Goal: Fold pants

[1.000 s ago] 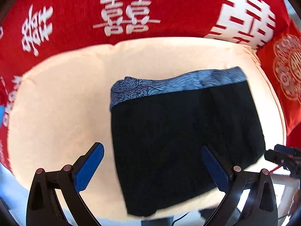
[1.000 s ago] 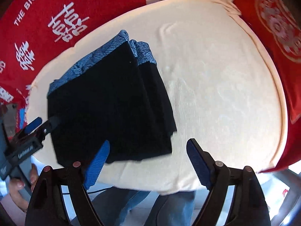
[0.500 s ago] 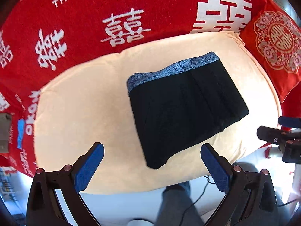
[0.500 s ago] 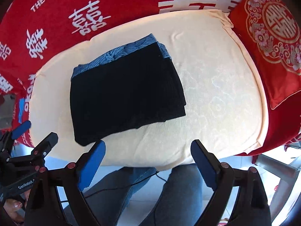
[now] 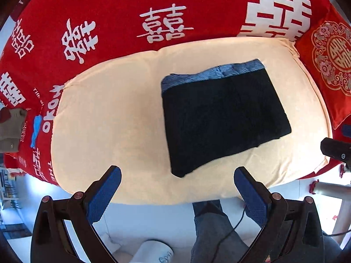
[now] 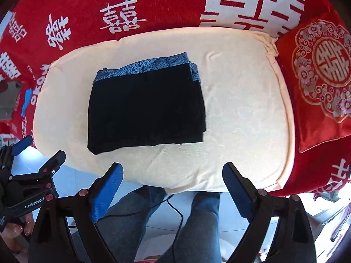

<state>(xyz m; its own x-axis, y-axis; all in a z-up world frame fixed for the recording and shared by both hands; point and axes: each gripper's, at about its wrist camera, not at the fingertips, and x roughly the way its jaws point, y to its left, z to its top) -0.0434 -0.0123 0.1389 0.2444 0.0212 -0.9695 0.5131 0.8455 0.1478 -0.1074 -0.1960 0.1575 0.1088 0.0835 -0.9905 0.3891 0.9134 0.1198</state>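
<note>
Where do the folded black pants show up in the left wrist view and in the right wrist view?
Left wrist view: the folded pants lie right of centre on the cream cushion, blue waistband at the far edge.
Right wrist view: the pants lie left of centre on the same cushion.
Shared landmark: the red embroidered pillow at the cushion's right end.

Matt black cloth pants (image 5: 221, 118) lie on a soft, cream fabric cushion (image 5: 109, 118).
</note>
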